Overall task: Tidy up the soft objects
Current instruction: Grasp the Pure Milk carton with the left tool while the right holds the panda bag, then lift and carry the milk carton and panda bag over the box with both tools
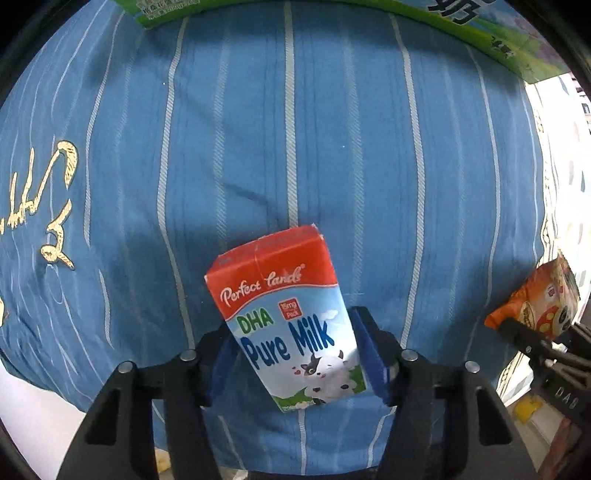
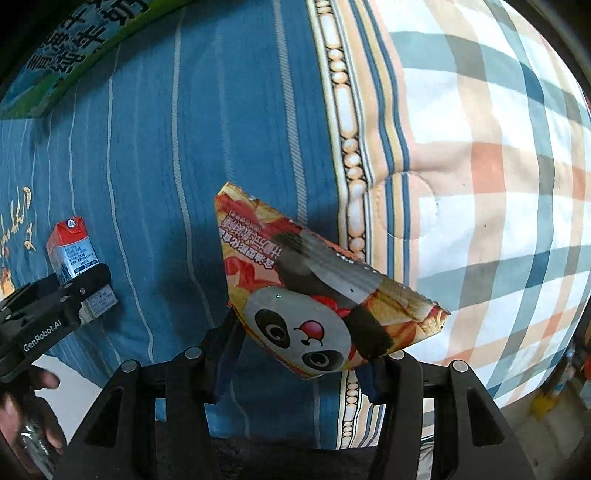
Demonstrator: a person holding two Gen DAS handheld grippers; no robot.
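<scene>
A small red, white and blue "Pure Milk" carton stands between the blue pads of my left gripper, which is shut on its lower half and holds it over the blue striped bedding. The right wrist view shows the same carton in the left gripper at the far left. My right gripper is shut on a crumpled orange snack bag with a panda face, held above the seam between the blue bedding and a plaid quilt. That bag also shows at the right edge of the left wrist view.
A large green and blue printed box lies along the far edge of the bedding. A plaid quilt in white, orange and grey fills the right side. A hand holds the left gripper's handle. White floor shows past the bedding's near edge.
</scene>
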